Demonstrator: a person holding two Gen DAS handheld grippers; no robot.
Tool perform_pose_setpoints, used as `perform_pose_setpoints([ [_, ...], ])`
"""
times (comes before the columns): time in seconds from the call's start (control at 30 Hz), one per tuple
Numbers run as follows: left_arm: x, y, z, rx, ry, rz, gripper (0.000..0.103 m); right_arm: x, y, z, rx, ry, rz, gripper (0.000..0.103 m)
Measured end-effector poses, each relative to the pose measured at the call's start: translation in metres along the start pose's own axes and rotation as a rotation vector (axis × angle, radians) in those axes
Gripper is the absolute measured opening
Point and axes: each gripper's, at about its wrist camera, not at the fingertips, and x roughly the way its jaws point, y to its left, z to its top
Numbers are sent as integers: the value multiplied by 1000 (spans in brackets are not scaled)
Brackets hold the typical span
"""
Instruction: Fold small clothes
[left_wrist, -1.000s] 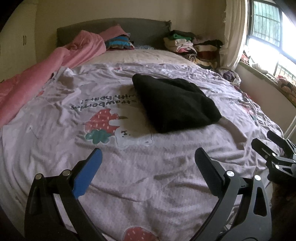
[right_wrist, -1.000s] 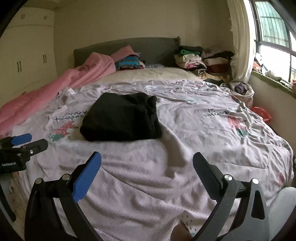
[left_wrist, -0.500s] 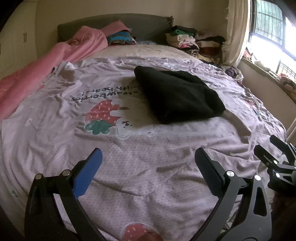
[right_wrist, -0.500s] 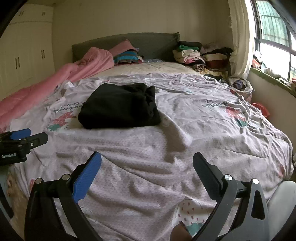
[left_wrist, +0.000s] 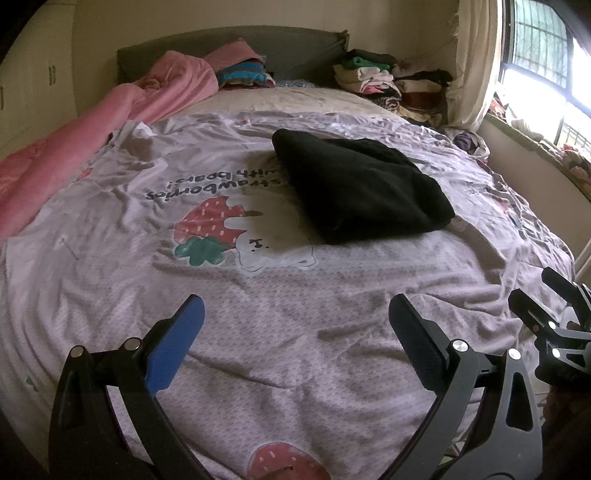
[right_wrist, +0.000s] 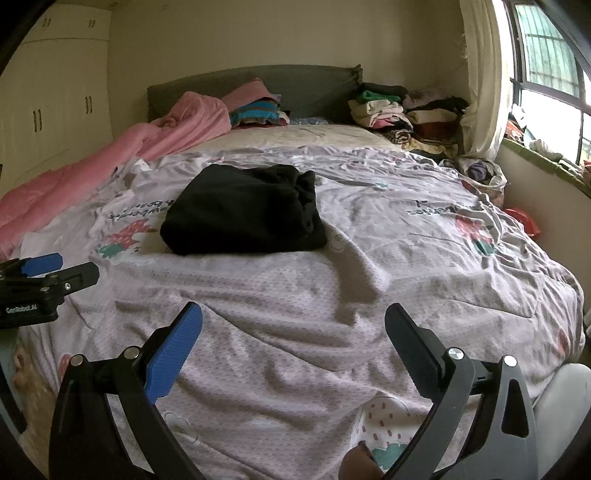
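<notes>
- Two grippers, both spread wide and holding nothing: left gripper (left_wrist: 295, 314) and right gripper (right_wrist: 293, 319), each hovering over the near end of the bed.
- One blue pad and one black pad on each pair of fingers (left_wrist: 177, 341), apart from each other, with only wrinkled cover showing between them.
- Seen also from the side: right gripper at the right edge of the left view, left gripper at the left edge of the right view, well apart.
- Beneath and ahead, a lilac cover (left_wrist: 332, 295) printed with strawberries and lettering, creased all over, spread across the bed (right_wrist: 295, 136).
- Farther out, near the middle of the cover, a black garment (left_wrist: 362, 192), folded into a thick flat bundle, lying clear of both grippers and touched by neither.
- In the right view, same garment (right_wrist: 247, 210) left of centre, bunched folds along its right side, partly covering the strawberry print.
- Along the left side of the bed, a pink quilt (left_wrist: 110, 122) heaped and trailing toward the headboard (left_wrist: 295, 48).
- At the head of the bed, a striped bundle (right_wrist: 255, 110) beside the quilt, and clothes stacks (right_wrist: 406, 114) in the far right corner.
- Beyond those, a curtain (right_wrist: 480, 74) and window (right_wrist: 546, 74) on the right, wardrobe (right_wrist: 55, 92) on the left.
</notes>
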Motion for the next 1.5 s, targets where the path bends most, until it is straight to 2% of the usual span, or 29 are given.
perform_pose_setpoints([
  [1.5, 0, 8, -4, 1, 15, 7, 93, 2, 7, -1, -22, 12, 13, 99],
])
